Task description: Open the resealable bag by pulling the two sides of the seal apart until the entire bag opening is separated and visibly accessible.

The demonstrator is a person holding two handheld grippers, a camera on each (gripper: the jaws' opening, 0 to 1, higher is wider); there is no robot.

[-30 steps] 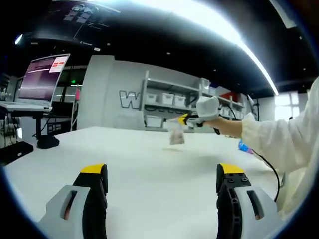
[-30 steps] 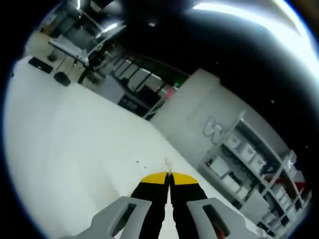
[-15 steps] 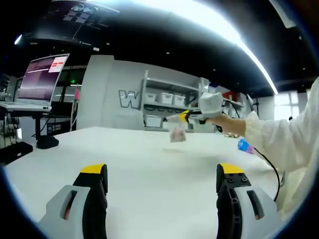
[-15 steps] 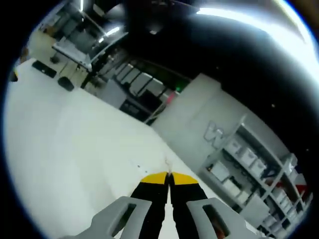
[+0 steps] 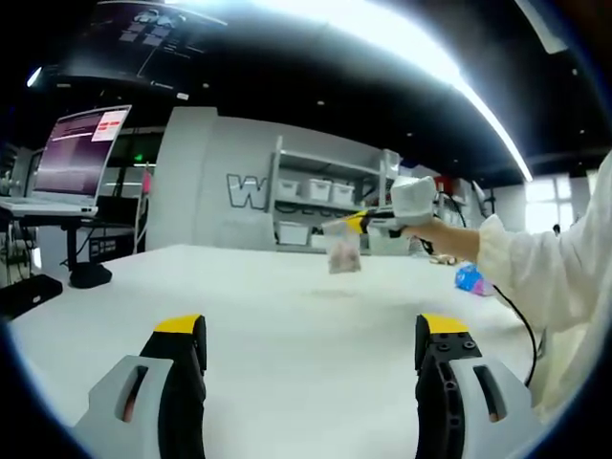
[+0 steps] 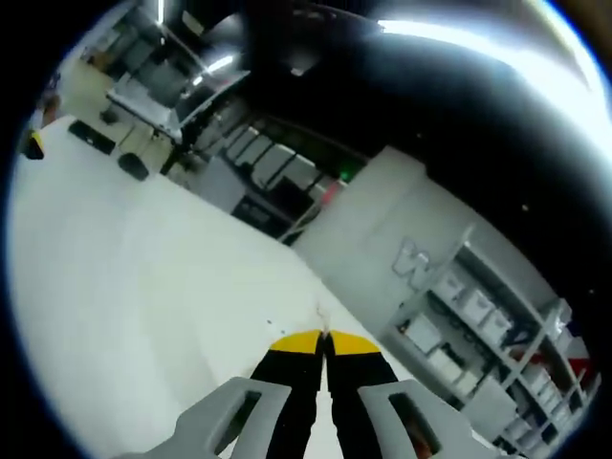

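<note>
Hanging from the right hand-held gripper (image 5: 356,224), the resealable bag (image 5: 343,251) dangles above the white table (image 5: 287,316), jaws pinched together on its top edge. Right gripper view confirms: yellow tips closed, a sliver of plastic between them. Left hand-held gripper (image 5: 311,349) low over the table, jaws spread wide, holding nothing, well apart from the bag. Seal looks unopened, though the bag is small in view. Judgement: bring left jaws to the opposite lip, grip only one film layer just beside the right's pinch, then pull apart evenly along the seal.
</note>
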